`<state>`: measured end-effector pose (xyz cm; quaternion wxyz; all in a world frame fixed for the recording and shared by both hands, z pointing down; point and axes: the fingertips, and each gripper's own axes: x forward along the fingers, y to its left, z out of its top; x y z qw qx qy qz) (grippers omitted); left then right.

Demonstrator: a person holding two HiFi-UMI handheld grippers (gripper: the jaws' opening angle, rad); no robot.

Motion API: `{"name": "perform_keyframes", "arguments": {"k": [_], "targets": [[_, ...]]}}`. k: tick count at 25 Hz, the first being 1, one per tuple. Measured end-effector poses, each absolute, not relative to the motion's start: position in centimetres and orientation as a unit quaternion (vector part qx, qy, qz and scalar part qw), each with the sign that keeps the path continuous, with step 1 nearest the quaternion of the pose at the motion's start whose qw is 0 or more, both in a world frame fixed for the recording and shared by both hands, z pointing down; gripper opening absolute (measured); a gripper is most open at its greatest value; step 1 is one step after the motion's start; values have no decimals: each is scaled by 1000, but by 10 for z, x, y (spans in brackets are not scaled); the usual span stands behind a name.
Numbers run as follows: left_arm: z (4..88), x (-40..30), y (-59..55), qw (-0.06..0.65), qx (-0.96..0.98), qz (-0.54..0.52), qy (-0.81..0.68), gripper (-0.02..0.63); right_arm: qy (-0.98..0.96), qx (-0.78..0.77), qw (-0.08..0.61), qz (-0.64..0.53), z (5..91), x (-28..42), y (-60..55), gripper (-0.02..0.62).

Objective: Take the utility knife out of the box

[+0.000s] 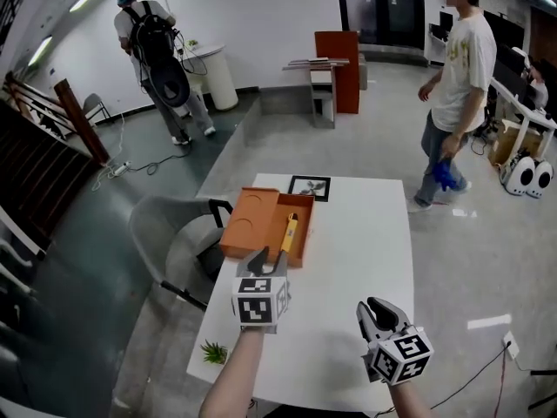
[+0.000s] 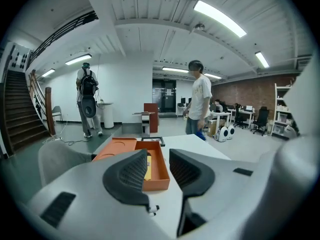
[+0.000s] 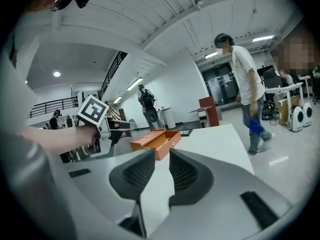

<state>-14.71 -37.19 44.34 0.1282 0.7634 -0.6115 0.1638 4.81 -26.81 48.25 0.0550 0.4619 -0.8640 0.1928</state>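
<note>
Two claws sit short of the orange box [image 1: 303, 242]. The left claw [image 1: 268, 264], half spread and empty, hovers just at the box's near wall. It is lined up on the yellow utility knife [image 1: 289, 232], which lies lengthwise in the open tray, likely so it can reach straight in. The right claw [image 1: 378, 308], narrowly parted and empty, waits well back from the box over the white tabletop [image 1: 365, 233]. Nothing covers the knife, as the lid [image 1: 248, 225] lies flat beside the tray. A black-framed card [image 1: 310, 187] lies just beyond the box, and a grey chair [image 1: 165, 242] stands on its lid side.
</note>
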Motion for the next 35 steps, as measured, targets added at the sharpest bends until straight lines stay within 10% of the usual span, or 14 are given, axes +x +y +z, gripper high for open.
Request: {"name": "perform_keyframes", "arguments": {"k": [35], "targets": [[553,-148,-523,192,747,312,-554,166,-859,470,88,182,502,30,-381,71]]}}
